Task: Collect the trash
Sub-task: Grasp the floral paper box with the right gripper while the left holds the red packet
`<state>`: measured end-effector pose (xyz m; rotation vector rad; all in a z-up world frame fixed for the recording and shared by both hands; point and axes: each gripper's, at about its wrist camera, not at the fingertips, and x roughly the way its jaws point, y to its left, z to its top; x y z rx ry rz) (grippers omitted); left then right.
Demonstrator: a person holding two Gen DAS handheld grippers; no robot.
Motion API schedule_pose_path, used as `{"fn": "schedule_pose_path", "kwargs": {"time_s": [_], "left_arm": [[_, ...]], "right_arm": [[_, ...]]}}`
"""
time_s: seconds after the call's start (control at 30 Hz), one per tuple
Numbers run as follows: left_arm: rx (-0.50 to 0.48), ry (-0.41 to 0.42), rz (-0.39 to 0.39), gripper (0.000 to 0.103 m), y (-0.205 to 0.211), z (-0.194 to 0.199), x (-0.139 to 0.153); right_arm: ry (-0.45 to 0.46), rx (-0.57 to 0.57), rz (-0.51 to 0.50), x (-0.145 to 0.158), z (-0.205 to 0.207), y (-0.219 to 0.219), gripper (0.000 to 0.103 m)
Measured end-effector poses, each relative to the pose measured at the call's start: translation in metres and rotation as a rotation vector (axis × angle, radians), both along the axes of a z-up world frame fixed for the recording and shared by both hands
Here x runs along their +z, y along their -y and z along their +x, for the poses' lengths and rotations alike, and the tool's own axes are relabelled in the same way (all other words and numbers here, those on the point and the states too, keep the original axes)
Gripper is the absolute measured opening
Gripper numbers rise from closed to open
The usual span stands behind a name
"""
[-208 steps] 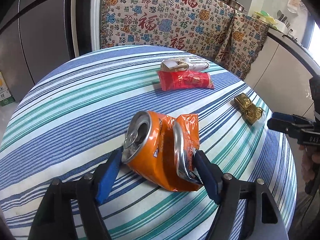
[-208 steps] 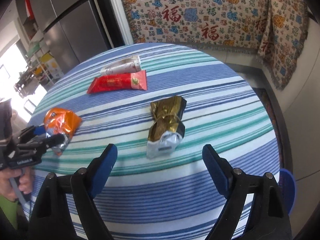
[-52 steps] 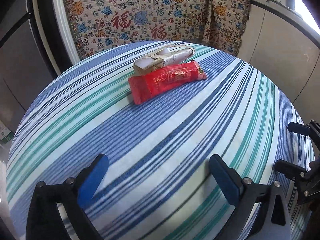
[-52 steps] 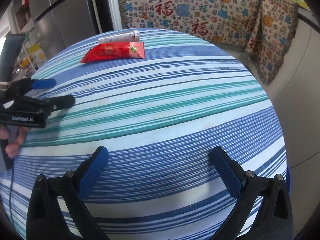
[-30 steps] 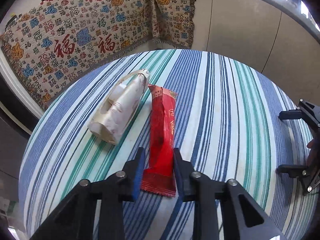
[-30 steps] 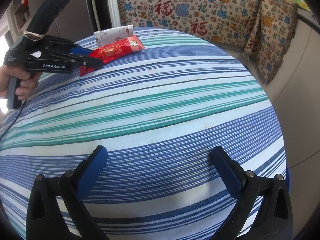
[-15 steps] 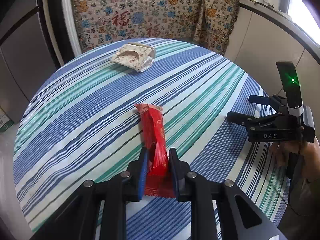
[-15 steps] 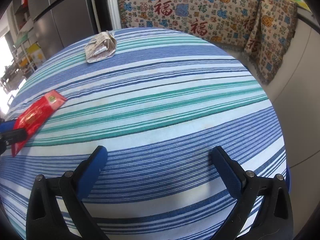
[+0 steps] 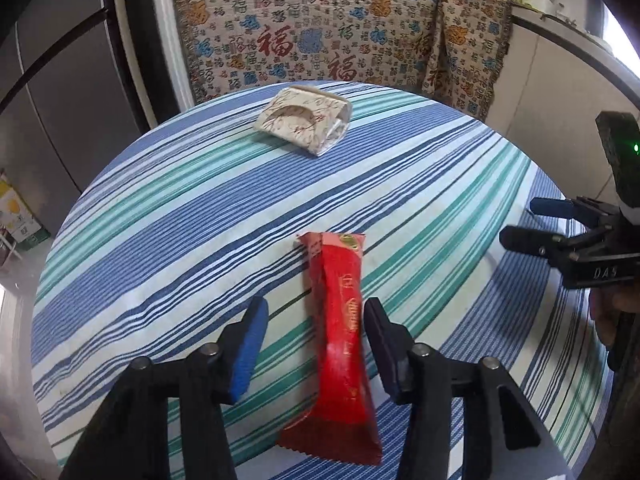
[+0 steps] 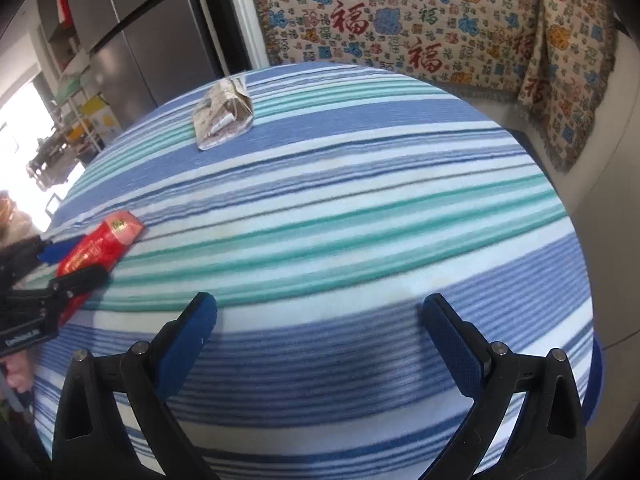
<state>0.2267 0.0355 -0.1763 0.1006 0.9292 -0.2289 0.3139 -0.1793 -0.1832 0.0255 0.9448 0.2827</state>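
A red snack wrapper [image 9: 342,344] lies on the striped round table [image 9: 200,208], between the fingers of my left gripper [image 9: 314,320], which is open; the wrapper leans near the right finger. It also shows in the right wrist view [image 10: 98,246], with the left gripper [image 10: 70,266] around it. A crumpled beige patterned wrapper [image 9: 306,120] lies at the table's far side, also seen in the right wrist view [image 10: 222,116]. My right gripper [image 10: 320,320] is open and empty above the table's near right part; it shows in the left wrist view [image 9: 532,220].
A patterned cloth [image 9: 340,28] hangs over furniture behind the table. A grey refrigerator [image 10: 140,36] stands at the back left. A white counter [image 9: 560,72] runs along the right. The table edge [image 10: 580,248] curves off at the right.
My left gripper has opened and let go of the red wrapper, which now lies on the table nearer the front edge. The right gripper has barely moved.
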Motion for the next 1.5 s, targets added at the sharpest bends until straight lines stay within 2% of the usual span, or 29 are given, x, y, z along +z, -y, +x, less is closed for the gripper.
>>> {"fn": "schedule_pose_path", "kwargs": {"time_s": [0.07,0.23,0.4,0.43,0.47,0.5,0.67,0.83,0.93,1.0,1.07,1.1,1.13,1.2,1.33,1.5], "left_arm": [[0.035,0.000,-0.026,0.050,-0.009,0.000,-0.004],[0.066,0.022,-0.009,0.051,-0.009,-0.004,-0.005],[0.073,0.042,-0.006,0.052,-0.009,-0.005,-0.006],[0.074,0.042,-0.011,0.052,-0.010,-0.005,-0.006],[0.073,0.041,-0.014,0.052,-0.010,-0.005,-0.005],[0.073,0.041,-0.014,0.052,-0.010,-0.005,-0.005],[0.072,0.041,-0.020,0.052,-0.010,-0.004,-0.006],[0.083,0.040,-0.019,0.052,-0.008,-0.006,-0.005],[0.080,0.038,-0.024,0.052,-0.007,-0.013,-0.006],[0.060,0.039,-0.010,0.053,-0.004,-0.020,-0.006],[0.035,0.036,-0.003,0.056,-0.003,-0.024,-0.006],[0.020,0.032,-0.002,0.057,-0.002,-0.026,-0.006],[0.004,0.023,-0.002,0.059,-0.003,-0.026,-0.005],[-0.021,-0.006,-0.022,0.060,-0.005,-0.024,-0.003],[-0.046,-0.030,-0.113,0.060,-0.016,-0.019,0.006],[-0.079,-0.060,-0.138,0.060,-0.012,-0.008,0.012]], "right_arm": [[0.007,0.044,0.063,0.009,0.024,-0.004,0.102],[0.017,0.174,0.154,0.023,0.096,-0.045,0.102],[-0.047,0.202,0.196,0.012,0.151,-0.090,0.102],[-0.076,0.210,0.196,0.007,0.159,-0.095,0.098],[-0.091,0.210,0.194,0.004,0.164,-0.099,0.087],[-0.093,0.205,0.192,0.002,0.167,-0.100,0.044],[-0.012,0.190,0.161,0.023,0.136,-0.082,0.043],[0.016,0.119,0.092,0.043,0.060,-0.049,0.043],[0.000,0.079,0.032,0.035,0.005,-0.035,0.044],[-0.030,0.073,0.028,0.022,-0.025,-0.028,0.045],[-0.016,0.065,0.055,0.015,-0.045,-0.021,0.049],[-0.013,0.054,0.068,0.015,-0.050,-0.017,0.053],[-0.024,0.043,0.070,0.014,-0.051,-0.014,0.065],[-0.034,0.035,0.096,0.015,-0.051,-0.008,0.073],[-0.041,0.068,0.083,0.027,-0.046,-0.007,0.076],[-0.075,0.107,0.070,0.036,-0.030,-0.017,0.078]]}}
